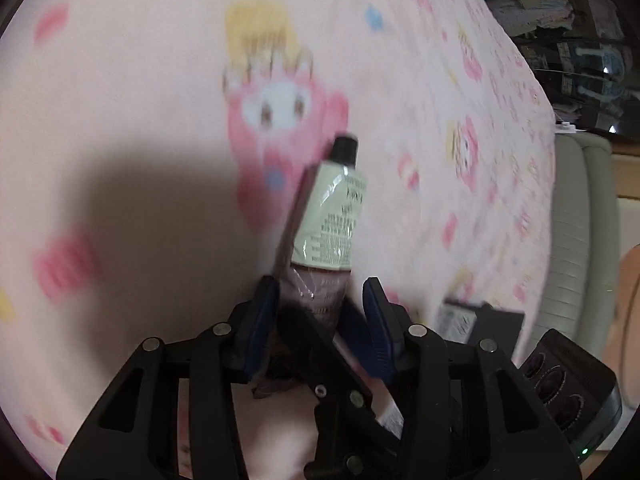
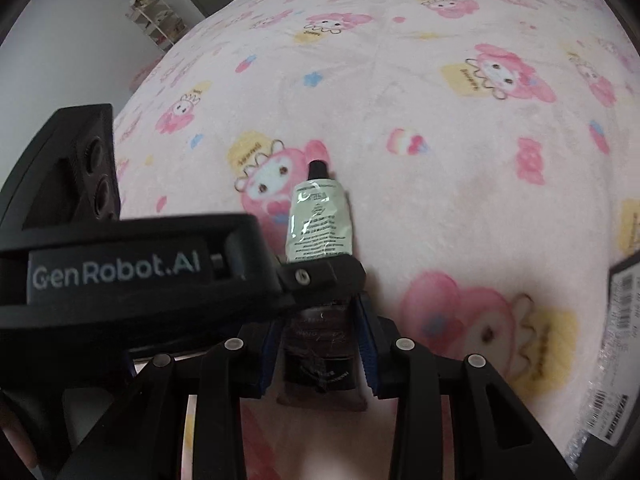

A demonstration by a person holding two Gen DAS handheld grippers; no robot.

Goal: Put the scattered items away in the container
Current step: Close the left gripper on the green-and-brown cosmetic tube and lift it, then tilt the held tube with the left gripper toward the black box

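Note:
A pale green and brown tube with a black cap (image 1: 332, 216) sticks out forward between the blue-padded fingers of my left gripper (image 1: 322, 300), above the pink cartoon-print blanket (image 1: 140, 100). In the right wrist view the same tube (image 2: 318, 224) also lies between the fingers of my right gripper (image 2: 320, 320), which closes on its dark lower end. The left gripper's black body (image 2: 120, 272) crosses from the left and touches the tube's middle. No container is in view.
A black box with barcode labels (image 2: 618, 344) lies at the blanket's right edge. The other gripper's body (image 1: 568, 384) and a dark box (image 1: 480, 320) sit low right in the left wrist view. A shelf rack (image 2: 154, 20) stands far left.

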